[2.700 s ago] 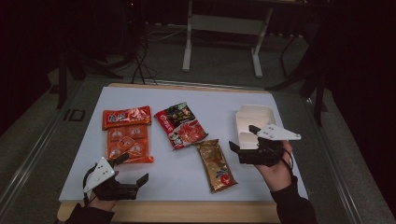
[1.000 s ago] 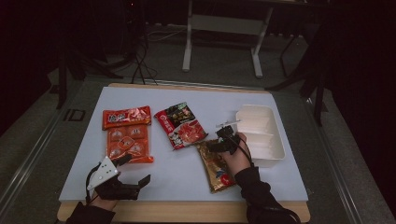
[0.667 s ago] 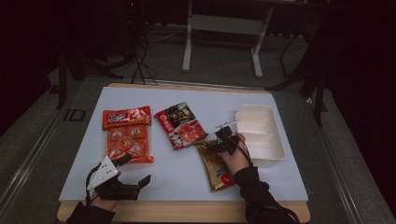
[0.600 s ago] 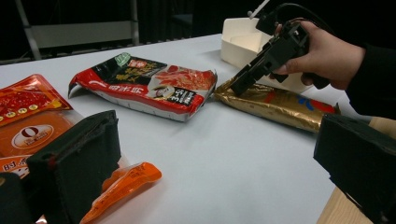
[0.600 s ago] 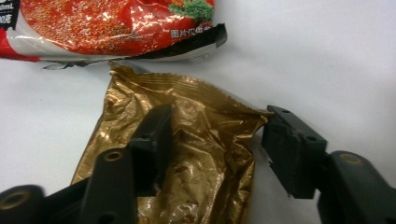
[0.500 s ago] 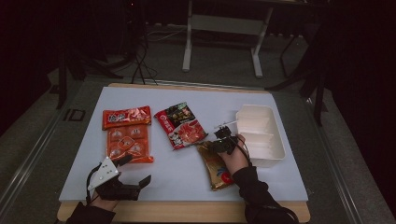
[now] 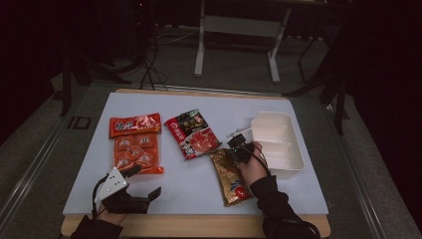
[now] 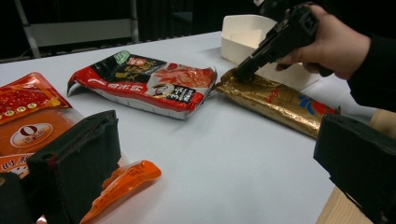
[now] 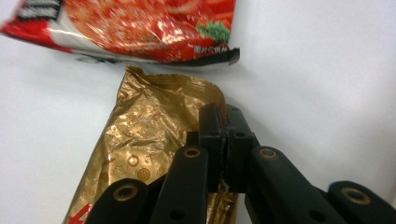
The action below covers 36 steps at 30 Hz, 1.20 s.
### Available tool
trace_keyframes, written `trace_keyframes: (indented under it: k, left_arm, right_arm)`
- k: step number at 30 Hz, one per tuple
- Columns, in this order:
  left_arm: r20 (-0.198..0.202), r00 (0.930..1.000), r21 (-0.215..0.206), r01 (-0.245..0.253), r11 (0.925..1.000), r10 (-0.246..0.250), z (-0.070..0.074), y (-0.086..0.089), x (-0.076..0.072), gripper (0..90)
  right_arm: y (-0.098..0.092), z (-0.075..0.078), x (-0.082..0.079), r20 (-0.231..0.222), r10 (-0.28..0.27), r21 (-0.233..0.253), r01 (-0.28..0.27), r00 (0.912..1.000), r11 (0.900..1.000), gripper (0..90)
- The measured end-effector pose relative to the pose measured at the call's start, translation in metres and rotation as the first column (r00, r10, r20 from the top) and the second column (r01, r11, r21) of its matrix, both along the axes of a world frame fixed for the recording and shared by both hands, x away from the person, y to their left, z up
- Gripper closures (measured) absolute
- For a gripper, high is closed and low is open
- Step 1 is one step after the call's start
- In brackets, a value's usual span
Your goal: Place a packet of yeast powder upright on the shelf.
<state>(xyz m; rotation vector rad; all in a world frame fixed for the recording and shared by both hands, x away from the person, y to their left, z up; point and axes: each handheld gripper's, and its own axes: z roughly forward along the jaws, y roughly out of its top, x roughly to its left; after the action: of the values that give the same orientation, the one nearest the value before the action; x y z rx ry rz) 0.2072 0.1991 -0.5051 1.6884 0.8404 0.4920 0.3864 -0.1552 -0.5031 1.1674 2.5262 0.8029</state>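
Observation:
A gold snack packet (image 7: 226, 175) lies flat on the white table, right of centre. My right gripper (image 7: 235, 149) is down at its far end, jaws shut and pinching the packet's crinkled right edge (image 9: 140, 135). In the right gripper view the gripper (image 9: 226, 116) has its jaws pressed together on the foil. From the left gripper view, that hand and gripper (image 8: 245, 73) tilt down onto the gold packet (image 8: 280, 100). My left gripper (image 7: 147, 181) rests at the front left, open, holding nothing (image 8: 215, 158).
A red and black packet (image 7: 192, 133) lies just beyond the gold one. Two orange packets (image 7: 135, 124) (image 7: 137, 155) lie at the left, close to my left gripper. A white tray (image 7: 297, 158) stands at the right, beside my right hand.
My right gripper moved left from over the white tray down to the gold packet's far end and shut on its edge. The left gripper stayed put.

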Motion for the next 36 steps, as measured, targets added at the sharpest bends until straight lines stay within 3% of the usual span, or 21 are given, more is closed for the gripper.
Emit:
trace_keyframes:
  k: [10,12,17,28,30,36]
  left_arm:
    - [0.0,1.0,0.003,-0.004,1.0,0.004,0.0,0.0,0.0,0.8]
    - [-0.002,1.0,0.001,-0.004,1.0,0.004,0.0,0.0,0.0,0.8]
    - [-0.001,1.0,0.01,-0.003,0.9999,0.003,0.0,-0.002,0.0,0.7]
    - [-0.005,1.0,0.009,-0.006,0.9999,0.006,-0.001,-0.002,0.0,0.8]
    - [-0.005,1.0,0.013,-0.004,0.9999,0.004,-0.001,-0.002,0.0,0.7]
    - [-0.006,1.0,0.017,-0.004,0.9998,0.004,-0.001,-0.003,0.0,0.8]
  right_arm:
    - [-0.009,0.031,-0.019,0.069,0.042,0.045,-0.046,0.9967,0.998,89.1]
    - [-0.016,0.042,-0.024,0.086,0.042,0.085,-0.05,0.9954,0.995,89.1]
    - [-0.024,0.058,-0.032,0.117,0.056,0.127,-0.071,0.9916,0.989,89.2]
    - [-0.029,0.081,-0.058,0.205,0.131,0.142,-0.161,0.9701,0.977,89.6]
    - [-0.03,0.087,-0.065,0.211,0.158,0.16,-0.194,0.9645,0.968,89.7]
    - [-0.031,0.101,-0.079,0.243,0.202,0.165,-0.246,0.9487,0.955,89.8]
